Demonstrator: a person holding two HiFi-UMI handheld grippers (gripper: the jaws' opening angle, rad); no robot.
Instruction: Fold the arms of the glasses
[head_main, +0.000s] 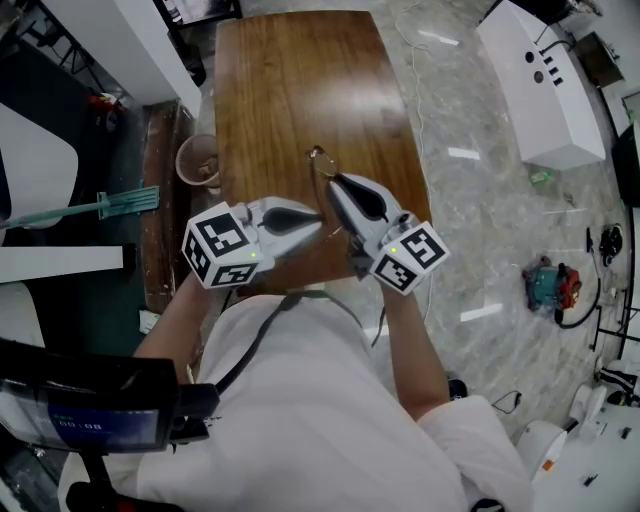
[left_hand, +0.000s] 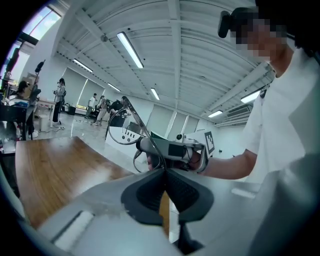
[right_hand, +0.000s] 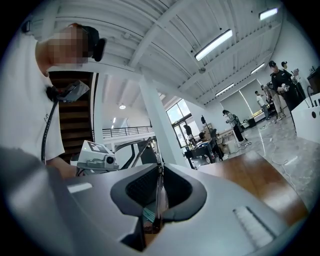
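Thin wire-framed glasses (head_main: 321, 160) are held up over the near end of the wooden table (head_main: 300, 90). My right gripper (head_main: 333, 183) is shut on the glasses' frame, which shows edge-on between its pads (right_hand: 160, 172). My left gripper (head_main: 320, 222) comes in from the left, its jaws shut together (left_hand: 165, 170). One glasses arm (left_hand: 142, 132) rises slanting from those shut tips, pinched there. A round lens (left_hand: 120, 134) shows behind it, next to the right gripper (left_hand: 172, 149). In the right gripper view the left gripper (right_hand: 97, 159) faces me.
A brown bucket (head_main: 198, 160) stands off the table's left edge, and a teal broom (head_main: 105, 207) lies further left. A white cabinet (head_main: 545, 80) and a red-and-blue device (head_main: 552, 285) are on the marble floor to the right. Several people stand far off in the hall.
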